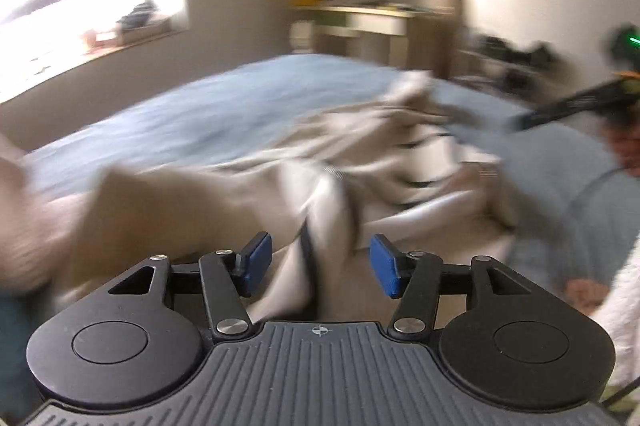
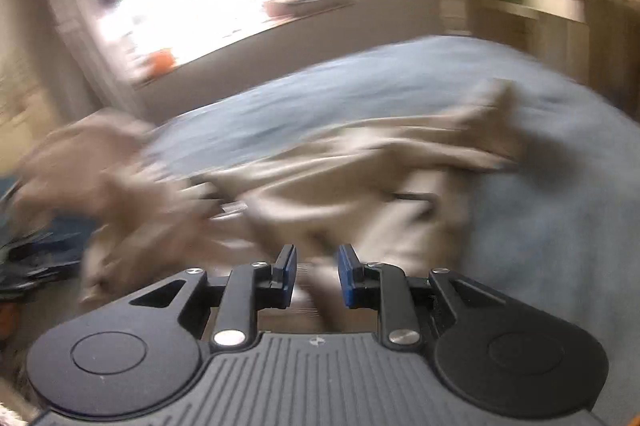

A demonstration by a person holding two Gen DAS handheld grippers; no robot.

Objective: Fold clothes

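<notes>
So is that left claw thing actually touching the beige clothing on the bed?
Cannot tell. In the left wrist view the left gripper stands open with the beige garment between its pads, but blur hides any contact.

— What is too fuzzy to see?
— The beige clothes (image 1: 248, 194) on the bed (image 1: 180, 114) are smeared. The stuff on the window sill (image 2: 296, 0) is too.
— And the bed's near edge?
— Hidden.
</notes>
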